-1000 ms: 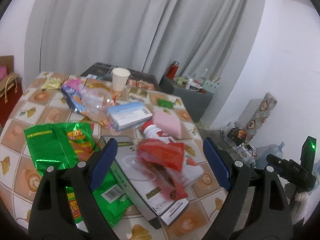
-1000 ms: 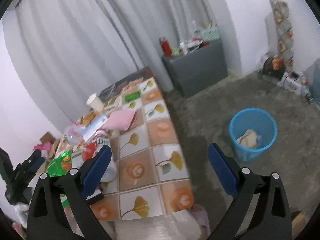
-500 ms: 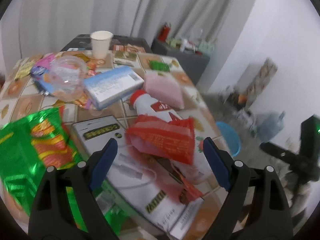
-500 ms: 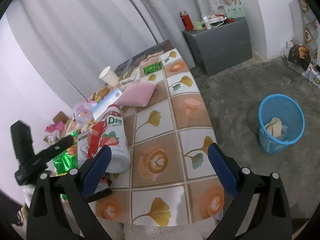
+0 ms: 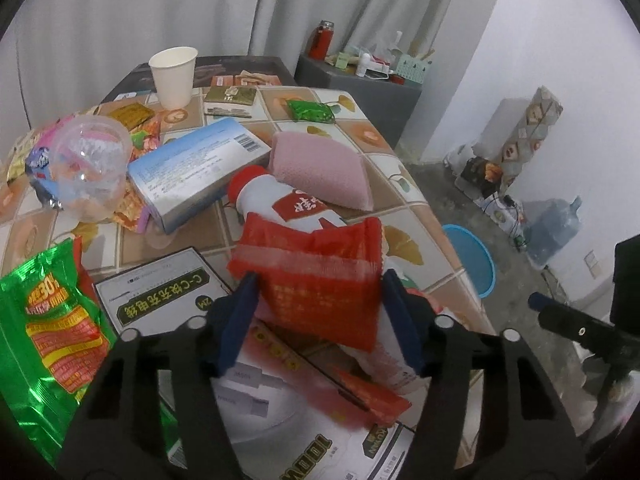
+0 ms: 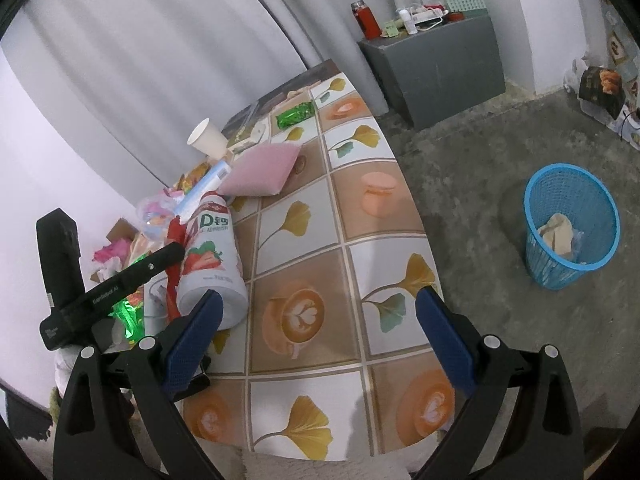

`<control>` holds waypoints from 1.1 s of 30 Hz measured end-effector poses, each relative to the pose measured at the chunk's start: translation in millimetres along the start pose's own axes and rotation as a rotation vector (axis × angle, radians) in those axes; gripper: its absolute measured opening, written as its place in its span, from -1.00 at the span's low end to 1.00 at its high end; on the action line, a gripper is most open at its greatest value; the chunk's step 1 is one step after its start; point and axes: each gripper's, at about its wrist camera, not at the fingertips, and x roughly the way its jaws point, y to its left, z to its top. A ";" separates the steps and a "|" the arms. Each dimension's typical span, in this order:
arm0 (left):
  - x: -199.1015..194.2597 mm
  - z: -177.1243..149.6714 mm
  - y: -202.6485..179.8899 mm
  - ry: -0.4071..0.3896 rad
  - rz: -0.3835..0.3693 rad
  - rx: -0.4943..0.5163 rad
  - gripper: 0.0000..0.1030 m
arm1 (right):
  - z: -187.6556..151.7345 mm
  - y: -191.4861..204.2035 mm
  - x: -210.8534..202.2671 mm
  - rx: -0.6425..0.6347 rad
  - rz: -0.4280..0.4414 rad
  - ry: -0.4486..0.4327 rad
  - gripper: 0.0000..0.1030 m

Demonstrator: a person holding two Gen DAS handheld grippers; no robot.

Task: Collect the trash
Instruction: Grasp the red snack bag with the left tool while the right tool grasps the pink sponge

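A curtained room, a tiled worktop [image 6: 320, 280] heaped with litter.
The left gripper [image 5: 320, 312] has just been closing its jaws around the red wrapper [image 5: 316, 276] draped over a lying yoghurt bottle [image 5: 280, 204]; its pads look to be touching it. Best pinch the wrapper alone, lift clear, then carry it to the blue bin [image 6: 572, 228] on the concrete floor. The right gripper [image 6: 316, 332] hovers spread wide, empty.

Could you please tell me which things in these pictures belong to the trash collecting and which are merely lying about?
Job in hand:
- red wrapper, between the left hand-held gripper jaws, which have just been closing
- blue bin

Lying about:
- grey cabinet
- water jug
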 end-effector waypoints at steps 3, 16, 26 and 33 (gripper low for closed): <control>-2.7 -1.1 7.5 -0.003 0.005 -0.038 -0.12 | -0.8 1.0 -0.8 -0.003 0.003 0.000 0.83; -33.9 -4.2 25.7 -0.098 0.043 -0.103 -0.36 | 12.3 15.4 -2.4 -0.052 0.000 -0.008 0.83; -75.7 -9.9 45.5 -0.226 0.034 -0.169 -0.39 | 84.3 49.2 43.3 -0.078 0.150 0.046 0.83; -92.1 -13.5 57.6 -0.274 0.001 -0.176 -0.39 | 131.0 86.5 105.5 -0.316 0.083 0.108 0.83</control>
